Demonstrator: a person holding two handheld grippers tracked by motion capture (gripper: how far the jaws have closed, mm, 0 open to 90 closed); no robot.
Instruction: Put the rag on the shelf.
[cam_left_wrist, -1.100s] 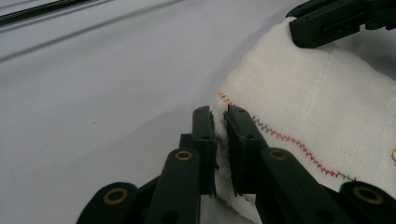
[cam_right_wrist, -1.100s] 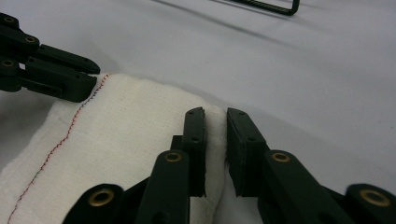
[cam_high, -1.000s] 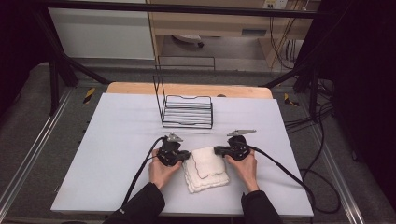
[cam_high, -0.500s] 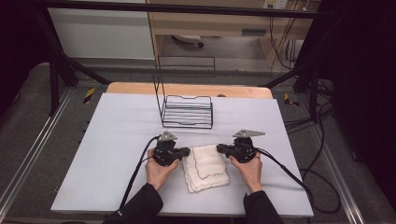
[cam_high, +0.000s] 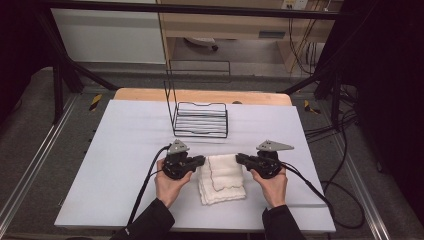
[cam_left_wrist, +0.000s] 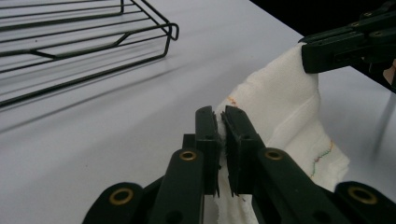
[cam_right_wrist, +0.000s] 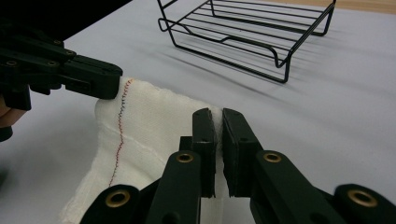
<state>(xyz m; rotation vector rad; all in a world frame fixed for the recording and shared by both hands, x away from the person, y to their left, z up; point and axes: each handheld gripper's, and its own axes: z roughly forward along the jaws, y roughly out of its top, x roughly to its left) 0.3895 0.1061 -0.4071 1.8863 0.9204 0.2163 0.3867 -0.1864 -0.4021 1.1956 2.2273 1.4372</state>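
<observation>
My left gripper (cam_high: 200, 161) and right gripper (cam_high: 240, 159) each pinch 1 far corner of the white cloth (cam_high: 222, 176), jaws clamped narrow.

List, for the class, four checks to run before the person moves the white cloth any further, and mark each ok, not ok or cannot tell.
1. Left gripper shut on the white cloth: ok, its fingers pinch a corner.
2. Right gripper shut on the cloth: ok, pinching the opposite corner.
3. Cloth fully off the table: not ok, its lower part lies on the surface.
4. Wire rack free of things: ok.
5. Path from cloth to rack unobstructed: ok.
</observation>
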